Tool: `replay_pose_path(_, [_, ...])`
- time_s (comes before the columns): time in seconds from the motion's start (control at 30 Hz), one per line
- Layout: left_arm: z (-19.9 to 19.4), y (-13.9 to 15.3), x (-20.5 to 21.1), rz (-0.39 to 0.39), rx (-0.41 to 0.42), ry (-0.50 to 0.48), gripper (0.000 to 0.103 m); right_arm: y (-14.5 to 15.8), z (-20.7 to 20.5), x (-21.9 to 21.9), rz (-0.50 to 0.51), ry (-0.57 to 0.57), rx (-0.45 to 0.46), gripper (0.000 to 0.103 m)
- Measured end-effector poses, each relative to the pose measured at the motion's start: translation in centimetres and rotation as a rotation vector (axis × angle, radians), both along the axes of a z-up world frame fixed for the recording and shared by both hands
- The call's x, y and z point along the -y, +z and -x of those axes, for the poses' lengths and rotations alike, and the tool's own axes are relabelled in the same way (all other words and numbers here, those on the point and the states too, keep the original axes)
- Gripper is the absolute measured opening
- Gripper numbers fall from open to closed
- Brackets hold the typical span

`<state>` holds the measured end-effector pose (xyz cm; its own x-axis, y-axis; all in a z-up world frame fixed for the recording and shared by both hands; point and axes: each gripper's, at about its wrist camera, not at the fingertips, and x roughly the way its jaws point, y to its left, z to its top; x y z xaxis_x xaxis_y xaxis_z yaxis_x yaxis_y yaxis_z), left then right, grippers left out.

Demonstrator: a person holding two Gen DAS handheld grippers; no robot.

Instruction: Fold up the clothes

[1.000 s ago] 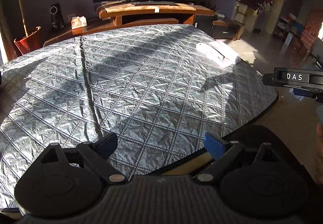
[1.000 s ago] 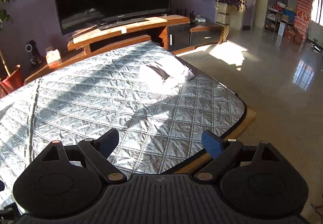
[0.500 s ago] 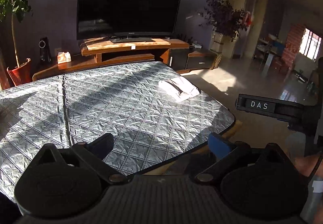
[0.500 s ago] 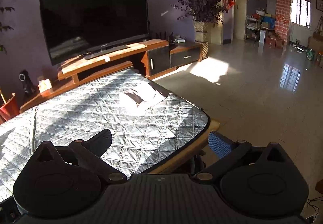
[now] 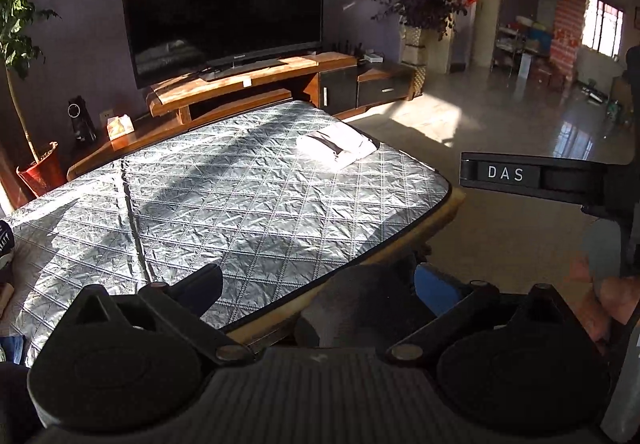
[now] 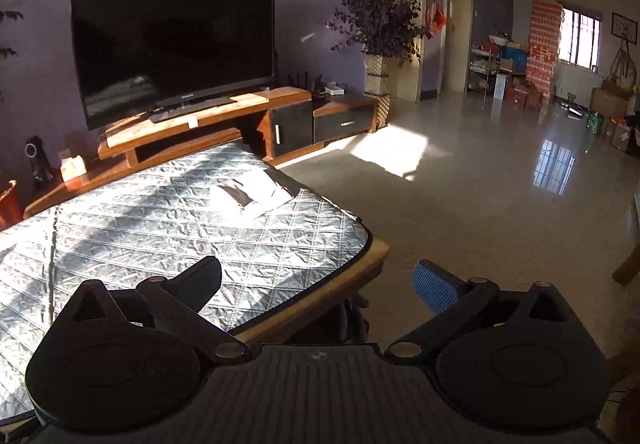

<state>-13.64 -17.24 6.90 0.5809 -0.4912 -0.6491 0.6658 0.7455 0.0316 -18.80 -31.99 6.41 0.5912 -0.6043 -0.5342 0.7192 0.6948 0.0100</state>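
Resting folded near the far right corner of the quilted counter (image 5: 248,204), the white garment (image 5: 338,145) lies well apart from both tools, in a patch of sunlight. The left tool (image 5: 318,284) is wide open and holds nothing; it sits above the counter's near edge. The right tool (image 6: 318,282) is likewise spread wide and empty, with its blue-padded finger over the floor beyond the counter's corner.

The left wrist view shows the right tool's body, marked "DAS" (image 5: 506,173), and part of the person's right hand (image 5: 608,296) at the frame's right edge. The right wrist view alone shows the garment (image 6: 250,194) together with the wide tiled floor (image 6: 480,212). Both views include the television (image 5: 224,6) on its wooden stand (image 5: 256,78).
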Motion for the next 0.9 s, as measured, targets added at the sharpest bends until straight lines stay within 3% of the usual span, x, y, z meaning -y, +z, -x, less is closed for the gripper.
replay_pose_path(0.27, [2.0, 0.6, -0.5, -0.024, 0.024, 0.0, 0.102, 1.1, 1.3, -0.7, 0.006, 0.006, -0.013, 0.103])
replay_pose_path(0.57, [4.2, 2.2, -2.2, 0.001, 0.069, 0.023, 0.102, 2.8, 3.2, -2.1, 0.0, 0.057, 0.011, 0.103])
replay_pose_path(0.9, [4.7, 3.7, -5.6, 0.058, 0.087, 0.097, 0.102, 4.3, 4.0, -4.9, 0.074, 0.117, -0.001, 0.103])
